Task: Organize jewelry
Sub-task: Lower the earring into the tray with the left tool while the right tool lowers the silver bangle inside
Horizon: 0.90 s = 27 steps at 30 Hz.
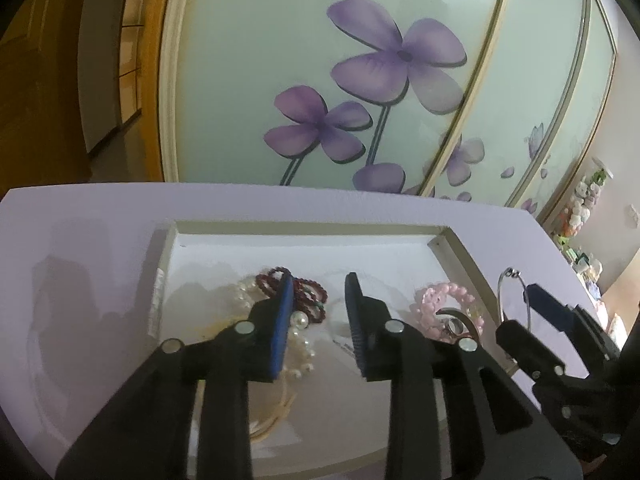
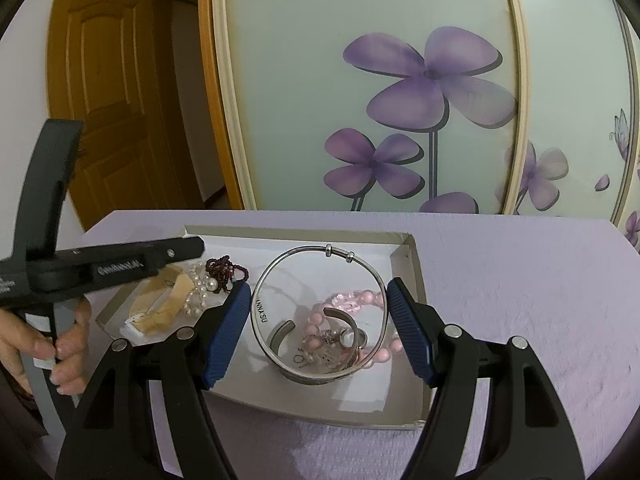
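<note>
Lilac cloth covers the tabletop (image 2: 520, 280), with a sliding door painted with purple flowers behind it. On it sits a shallow white box (image 2: 412, 256) holding the jewelry. My right gripper (image 2: 318, 320) pinches the silver bangle (image 2: 316, 252) — the blue fingers (image 2: 224, 332) press its left and right sides, and the ring stands nearly upright over the pink bead bracelet (image 2: 360, 300) and a wide silver cuff (image 2: 280, 336) in the box's right part. My left gripper (image 1: 318, 320) hangs over the middle of the box, fingers (image 1: 280, 332) partly spread with nothing between them. Just left of them lie the dark red bead bracelet (image 1: 308, 292) and the pearl strand (image 1: 298, 344); the pink beads lie to their right. A beige band (image 2: 160, 304) rests at the near left. The far half of the box floor is bare, and its right wall stands close beside my right finger. My left hand (image 2: 60, 344) grips the handle at the picture's left edge.
</note>
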Motion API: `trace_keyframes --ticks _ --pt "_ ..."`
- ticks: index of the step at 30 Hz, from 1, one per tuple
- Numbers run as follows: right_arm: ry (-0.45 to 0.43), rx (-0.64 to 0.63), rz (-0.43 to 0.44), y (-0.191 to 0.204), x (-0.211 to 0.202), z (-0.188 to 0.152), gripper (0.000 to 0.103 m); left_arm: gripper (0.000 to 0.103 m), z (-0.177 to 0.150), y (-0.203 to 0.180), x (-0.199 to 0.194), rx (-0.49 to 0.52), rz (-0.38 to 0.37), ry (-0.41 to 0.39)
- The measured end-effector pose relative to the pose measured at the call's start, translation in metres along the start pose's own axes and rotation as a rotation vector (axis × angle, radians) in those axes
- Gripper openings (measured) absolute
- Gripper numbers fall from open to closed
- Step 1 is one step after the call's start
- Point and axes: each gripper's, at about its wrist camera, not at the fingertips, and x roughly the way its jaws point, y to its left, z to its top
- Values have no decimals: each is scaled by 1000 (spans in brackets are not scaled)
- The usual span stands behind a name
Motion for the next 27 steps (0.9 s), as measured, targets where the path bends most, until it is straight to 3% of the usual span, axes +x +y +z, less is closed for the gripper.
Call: trace_keyframes --ticks 7,11,21,24,27 --pt "28 -12 5 2 13 2 72 45 7 14 -35 -2 68 -91" --pt "42 -9 1 2 22 3 72 46 11 20 -48 -14 88 -125" --pt "35 -16 -7 4 31 5 72 47 12 21 -48 -19 92 -125" --pt "28 -14 5 4 30 5 86 47 12 20 -50 -20 92 -129" --pt "14 -21 16 6 21 5 87 49 9 19 -54 -25 92 -132"
